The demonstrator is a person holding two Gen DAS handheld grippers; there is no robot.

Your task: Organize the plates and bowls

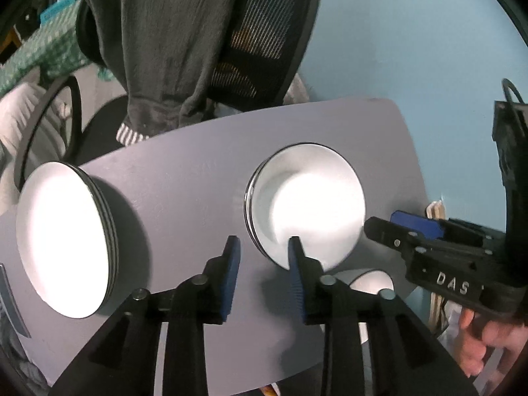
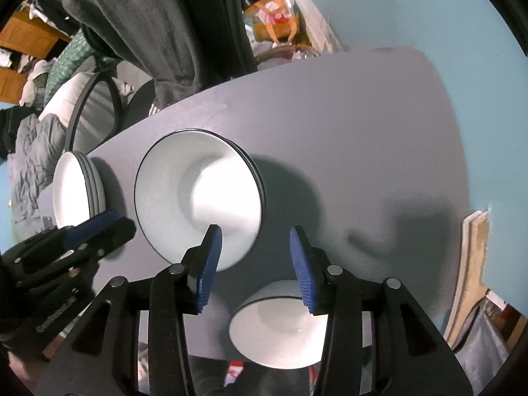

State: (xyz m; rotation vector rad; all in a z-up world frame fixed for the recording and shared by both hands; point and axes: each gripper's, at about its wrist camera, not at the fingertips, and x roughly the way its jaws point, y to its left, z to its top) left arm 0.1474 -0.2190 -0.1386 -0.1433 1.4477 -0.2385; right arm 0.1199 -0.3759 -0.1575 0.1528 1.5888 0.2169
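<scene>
A stack of white plates (image 1: pixel 62 247) with dark rims sits at the table's left; it also shows in the right wrist view (image 2: pixel 76 191). A stack of white bowls (image 1: pixel 307 204) sits mid-table, also in the right wrist view (image 2: pixel 201 194). A single white bowl (image 2: pixel 280 326) stands at the table's near edge, partly seen in the left wrist view (image 1: pixel 373 283). My left gripper (image 1: pixel 264 257) is open and empty, hovering just left of the bowl stack. My right gripper (image 2: pixel 254 250) is open and empty, above the single bowl; it appears in the left wrist view (image 1: pixel 392 227).
The grey table (image 2: pixel 346 151) stands against a blue wall (image 1: pixel 412 33). An office chair (image 1: pixel 257 33) draped with a grey garment stands behind the table. Bags and clutter (image 2: pixel 274 19) lie at the back. Flat boards (image 2: pixel 472 264) lean at the table's right edge.
</scene>
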